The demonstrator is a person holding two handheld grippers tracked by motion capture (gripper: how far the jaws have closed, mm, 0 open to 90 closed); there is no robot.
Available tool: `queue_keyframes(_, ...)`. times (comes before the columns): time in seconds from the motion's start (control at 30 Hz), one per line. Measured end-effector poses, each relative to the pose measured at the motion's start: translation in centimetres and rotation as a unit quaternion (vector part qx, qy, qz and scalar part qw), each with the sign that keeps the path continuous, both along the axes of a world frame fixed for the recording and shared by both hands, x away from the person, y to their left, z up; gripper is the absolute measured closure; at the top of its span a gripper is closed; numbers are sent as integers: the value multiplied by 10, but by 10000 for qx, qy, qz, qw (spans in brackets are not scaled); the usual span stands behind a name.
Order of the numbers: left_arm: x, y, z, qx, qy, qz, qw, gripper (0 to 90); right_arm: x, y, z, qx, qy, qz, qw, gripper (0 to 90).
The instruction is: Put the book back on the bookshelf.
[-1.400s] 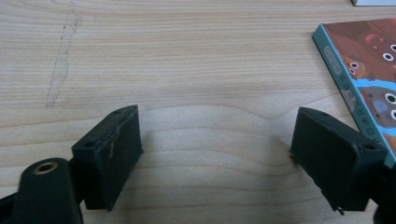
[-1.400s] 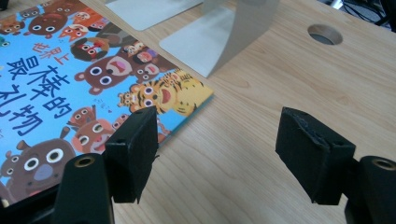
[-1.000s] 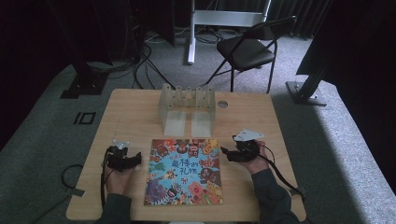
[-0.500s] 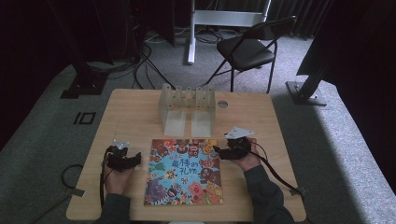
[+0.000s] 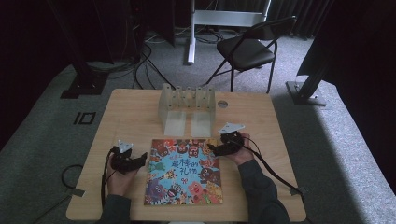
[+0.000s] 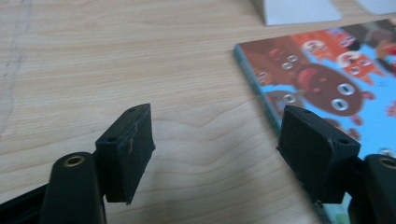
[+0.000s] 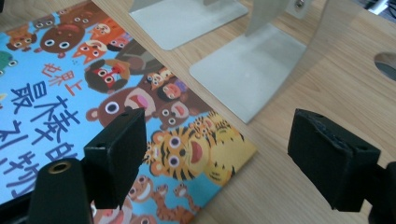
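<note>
The book (image 5: pixel 184 171) lies flat in the middle of the table (image 5: pixel 130 107), near the front edge. Bare wood runs along its left and right sides, where the left gripper (image 5: pixel 140 161) and right gripper (image 5: pixel 211 148) sit, each with jaws apart over a book edge. Behind the book, the rack (image 5: pixel 187 103) stands upright toward the back edge, its two base plates (image 7: pixel 252 65) reaching forward to just beside the book's far edge, leaving a narrow strip. Both back corners and the strips either side of the rack are free.
</note>
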State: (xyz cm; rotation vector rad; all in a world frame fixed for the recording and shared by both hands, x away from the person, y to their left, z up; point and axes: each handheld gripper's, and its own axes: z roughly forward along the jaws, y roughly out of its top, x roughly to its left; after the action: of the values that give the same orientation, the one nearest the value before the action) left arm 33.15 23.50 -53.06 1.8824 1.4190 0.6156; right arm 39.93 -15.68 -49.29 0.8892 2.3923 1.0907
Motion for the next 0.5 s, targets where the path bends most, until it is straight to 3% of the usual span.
queue_keyframes(0.17,-4,-7,3,-1,-63,-168,9998,233,6,4,-2,14,15,121,9999,185)
queue_keyframes(0.2,-5,-10,4,98,-77,-189,9997,183,9,5,-4,-10,43,188,9998,172)
queue_keyframes(0.27,-6,-12,4,185,-84,-215,9996,172,9,5,-4,-10,43,188,9998,172)
queue_keyframes(0.3,-9,-22,6,343,-79,-358,9987,172,10,5,-5,-15,65,217,9997,169)
queue_keyframes(0.4,-13,-33,7,404,-53,-611,9973,100,18,5,-11,2,180,282,9994,166)
queue_keyframes(0.5,-18,-43,7,382,-84,-878,9954,90,22,6,-17,-42,263,353,9990,155)
